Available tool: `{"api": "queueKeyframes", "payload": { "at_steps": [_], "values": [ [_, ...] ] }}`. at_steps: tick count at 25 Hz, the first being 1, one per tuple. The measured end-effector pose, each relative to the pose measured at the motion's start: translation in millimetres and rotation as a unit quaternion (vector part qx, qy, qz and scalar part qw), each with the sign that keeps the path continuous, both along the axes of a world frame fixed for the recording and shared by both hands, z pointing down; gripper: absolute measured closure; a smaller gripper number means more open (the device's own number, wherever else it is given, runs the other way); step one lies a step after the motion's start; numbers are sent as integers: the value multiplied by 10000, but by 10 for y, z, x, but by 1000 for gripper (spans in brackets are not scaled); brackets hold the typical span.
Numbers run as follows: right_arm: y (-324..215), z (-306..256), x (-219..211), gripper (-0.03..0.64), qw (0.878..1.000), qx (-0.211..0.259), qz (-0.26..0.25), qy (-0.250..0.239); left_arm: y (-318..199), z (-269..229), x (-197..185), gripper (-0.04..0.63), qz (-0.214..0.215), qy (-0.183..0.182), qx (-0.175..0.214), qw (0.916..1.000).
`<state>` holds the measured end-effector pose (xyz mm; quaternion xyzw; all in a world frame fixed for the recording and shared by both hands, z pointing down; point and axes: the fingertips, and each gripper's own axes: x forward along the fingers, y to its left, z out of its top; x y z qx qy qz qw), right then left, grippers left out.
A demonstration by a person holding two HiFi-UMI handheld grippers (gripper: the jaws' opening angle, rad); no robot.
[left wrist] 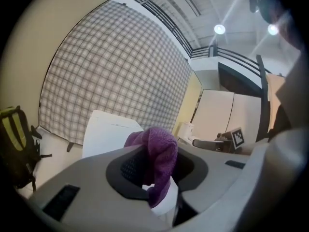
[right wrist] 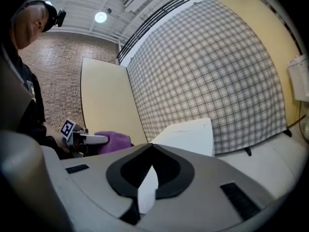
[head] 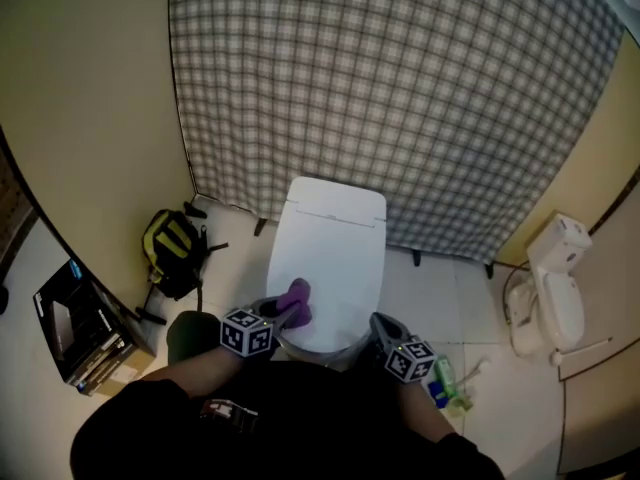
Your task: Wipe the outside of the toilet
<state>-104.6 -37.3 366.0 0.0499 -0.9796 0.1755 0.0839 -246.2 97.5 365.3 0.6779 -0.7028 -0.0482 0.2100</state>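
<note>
A white toilet (head: 333, 258) with its lid down stands in the middle of the head view. My left gripper (head: 283, 313) is shut on a purple cloth (head: 297, 298), which rests on the front left of the lid. In the left gripper view the cloth (left wrist: 160, 158) bulges up between the jaws, with the toilet (left wrist: 107, 133) behind it. My right gripper (head: 385, 326) hovers at the toilet's front right rim, its jaws together and holding nothing. The right gripper view shows the toilet lid (right wrist: 186, 134) past the closed jaws (right wrist: 151, 148), and the left gripper (right wrist: 91, 140) with the cloth (right wrist: 116, 141).
A yellow and black backpack (head: 176, 251) lies on the floor left of the toilet. A box of items (head: 78, 330) sits at the lower left. A green bottle (head: 446, 376) lies by my right gripper. A white fixture (head: 553, 288) stands at the right, a plaid curtain (head: 400, 98) behind.
</note>
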Motion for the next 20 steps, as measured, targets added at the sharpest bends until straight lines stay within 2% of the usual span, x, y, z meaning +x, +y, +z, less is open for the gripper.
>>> {"api": "queueKeyframes", "payload": {
  "at_steps": [6, 11, 16, 20],
  "values": [
    [40, 53, -138, 623, 9999, -118, -52, 18, 190, 73, 35, 503, -108, 284, -28, 9995],
    [196, 125, -156, 623, 9996, 51, -288, -3, 292, 137, 11, 503, -172, 219, 13, 9996],
    [290, 170, -203, 623, 9993, 91, -366, 64, 312, 176, 43, 504, 10, 154, -44, 9999],
    [502, 252, -209, 623, 9987, 266, -391, 163, 433, 264, 29, 504, 131, 175, 64, 9997]
  ]
}}
